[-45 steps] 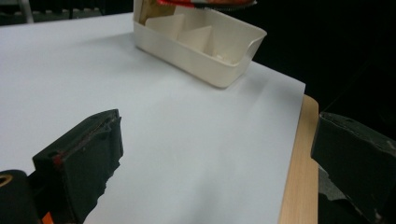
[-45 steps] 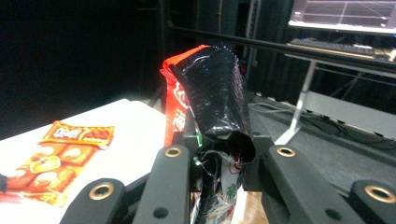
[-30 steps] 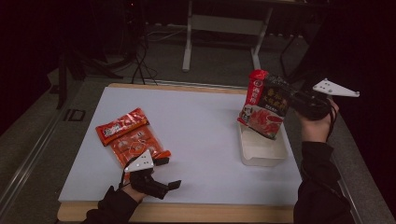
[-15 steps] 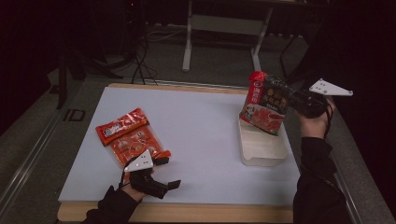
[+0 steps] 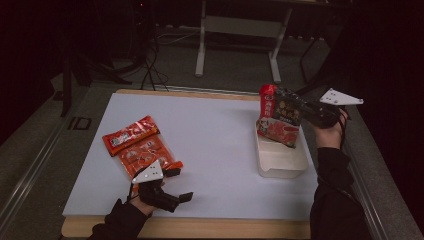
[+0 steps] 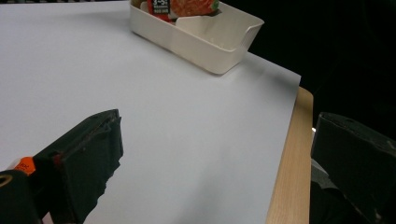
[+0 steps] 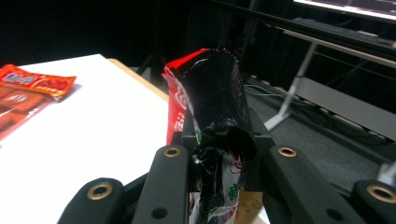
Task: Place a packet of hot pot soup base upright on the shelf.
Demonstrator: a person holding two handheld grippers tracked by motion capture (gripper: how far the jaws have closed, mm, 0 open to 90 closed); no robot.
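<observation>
My right gripper (image 5: 299, 112) is shut on a red and black snack packet (image 5: 276, 119) and holds it upright over the far end of a white bin (image 5: 281, 165). In the right gripper view the jaws pinch the crumpled packet (image 7: 212, 98) between them. The left gripper view has the packet's lower end (image 6: 187, 6) inside the bin (image 6: 205, 44). My left gripper (image 5: 179, 185) rests open near the table's front left, its jaws wide apart (image 6: 219, 135) over bare white surface. Two red packets (image 5: 131, 136) (image 5: 149, 156) lie flat just beyond it.
The white table sheet (image 5: 210, 150) lies on a wooden top whose edge (image 6: 289, 177) runs close by my left gripper. A metal stand (image 5: 202, 47) and cables stand on the dark floor beyond the table. The two red packets (image 7: 35, 84) lie far left.
My right gripper has come down a little with the packet, bringing its lower end into the bin. The left gripper has stayed where it was.
</observation>
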